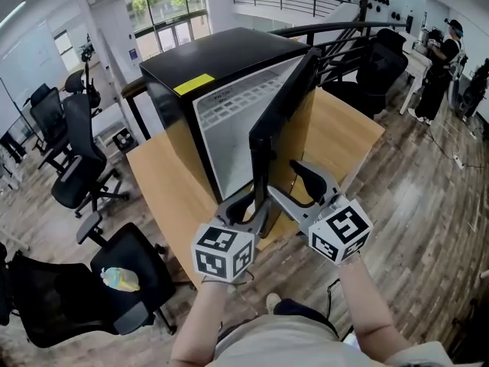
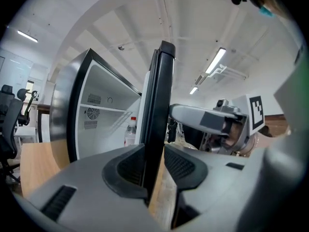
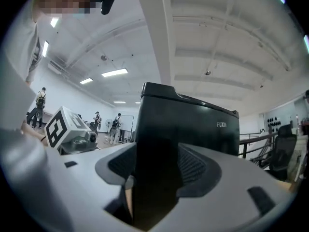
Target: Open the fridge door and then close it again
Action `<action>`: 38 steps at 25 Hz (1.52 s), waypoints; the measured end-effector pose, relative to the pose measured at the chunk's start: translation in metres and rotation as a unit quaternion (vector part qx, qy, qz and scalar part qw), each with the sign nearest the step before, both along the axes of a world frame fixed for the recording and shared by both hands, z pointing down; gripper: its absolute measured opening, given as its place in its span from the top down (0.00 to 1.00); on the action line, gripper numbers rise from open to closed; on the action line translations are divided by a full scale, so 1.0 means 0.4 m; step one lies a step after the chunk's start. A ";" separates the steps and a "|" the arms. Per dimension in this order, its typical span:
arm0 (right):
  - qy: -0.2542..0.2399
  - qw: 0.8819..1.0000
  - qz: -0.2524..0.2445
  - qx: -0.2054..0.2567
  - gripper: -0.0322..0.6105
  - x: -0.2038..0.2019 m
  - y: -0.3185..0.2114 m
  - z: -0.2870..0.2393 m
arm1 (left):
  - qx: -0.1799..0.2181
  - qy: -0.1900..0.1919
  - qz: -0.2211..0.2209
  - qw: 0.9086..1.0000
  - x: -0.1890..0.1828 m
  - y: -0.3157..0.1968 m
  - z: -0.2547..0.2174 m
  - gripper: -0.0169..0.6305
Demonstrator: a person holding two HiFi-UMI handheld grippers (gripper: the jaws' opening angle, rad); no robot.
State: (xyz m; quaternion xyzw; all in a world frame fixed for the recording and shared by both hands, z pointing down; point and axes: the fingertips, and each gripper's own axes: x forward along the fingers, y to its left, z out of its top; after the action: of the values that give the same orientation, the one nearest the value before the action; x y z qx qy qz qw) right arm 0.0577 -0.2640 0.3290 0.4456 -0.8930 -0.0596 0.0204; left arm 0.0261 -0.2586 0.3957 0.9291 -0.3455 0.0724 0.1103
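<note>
Head view: fridge [image 1: 221, 56] on surface [image 1: 168, 176]; door [image 1: 279, 109] ajar, upright, free edge toward person.
Left hand-held gripper [image 1: 248, 205]: jaws apart, straddling that edge.
Right hand-held gripper [image 1: 284, 180]: jaws apart, beside door's outer face.

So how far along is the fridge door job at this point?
Opening looks done, at least partly: the fridge door stands ajar, showing the white interior with a bottle inside. In hand: the left gripper and the right gripper both have the door's edge between their jaws. The left shows a gap on one side and the right's grip is unclear. Remaining: closing it.
</note>
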 end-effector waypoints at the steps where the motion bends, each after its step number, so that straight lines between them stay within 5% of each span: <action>1: -0.006 1.000 0.003 -0.002 0.56 0.007 0.006 0.003 | 0.001 0.000 0.006 1.000 0.007 0.006 0.000 0.78; 17: -0.011 0.998 0.069 0.002 0.52 0.078 0.083 0.033 | 0.002 0.009 0.122 0.993 0.149 0.101 0.004 0.82; 29: -0.013 0.980 0.201 -0.006 0.62 0.297 0.138 0.047 | -0.010 0.009 0.237 0.971 0.339 0.185 0.011 0.88; 38: -0.026 0.961 0.275 -0.007 0.64 0.470 0.186 0.050 | -0.036 -0.003 0.259 0.965 0.430 0.191 0.044 0.88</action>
State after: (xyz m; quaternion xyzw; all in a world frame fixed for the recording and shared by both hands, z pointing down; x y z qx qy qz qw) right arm 0.2459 -0.1896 0.3490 0.6752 -0.7367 -0.0336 0.0155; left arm 0.1979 -0.1822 0.4132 0.9821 -0.0911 0.1133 0.1199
